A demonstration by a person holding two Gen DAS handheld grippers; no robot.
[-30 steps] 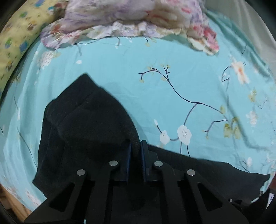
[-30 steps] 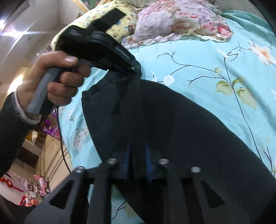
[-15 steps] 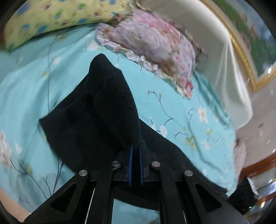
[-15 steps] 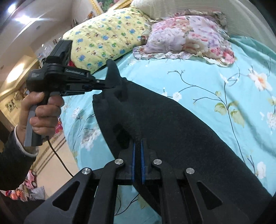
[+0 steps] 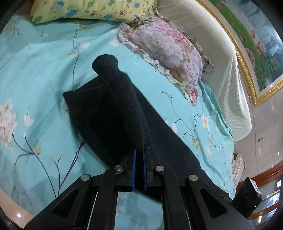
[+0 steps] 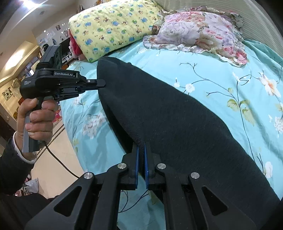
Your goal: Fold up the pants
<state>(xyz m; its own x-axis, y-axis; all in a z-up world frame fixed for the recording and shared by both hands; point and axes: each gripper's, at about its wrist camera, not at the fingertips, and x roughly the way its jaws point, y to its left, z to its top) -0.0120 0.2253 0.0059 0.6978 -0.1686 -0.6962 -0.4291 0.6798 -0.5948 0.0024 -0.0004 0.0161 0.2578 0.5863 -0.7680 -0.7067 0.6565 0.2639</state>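
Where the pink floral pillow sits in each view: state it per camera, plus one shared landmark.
Left wrist: pink floral pillow upper centre-right, beyond the dark pants.
Right wrist: pink floral pillow along the top, right of centre.
Shared landmark: the yellow patterned quilt, lying to the pillow's left in both views.

The dark charcoal knitted pants [image 6: 176, 123] are seen plain, without print. The turquoise bed sheet [image 5: 44, 62] is patterned with thin dark branches and white and peach blossoms. The pale yellow quilted pillow [image 6: 113, 26] is dotted with blue and green cartoon figures. The frilled cushion [image 5: 168, 47] is printed in lilac, pink and cream flowers
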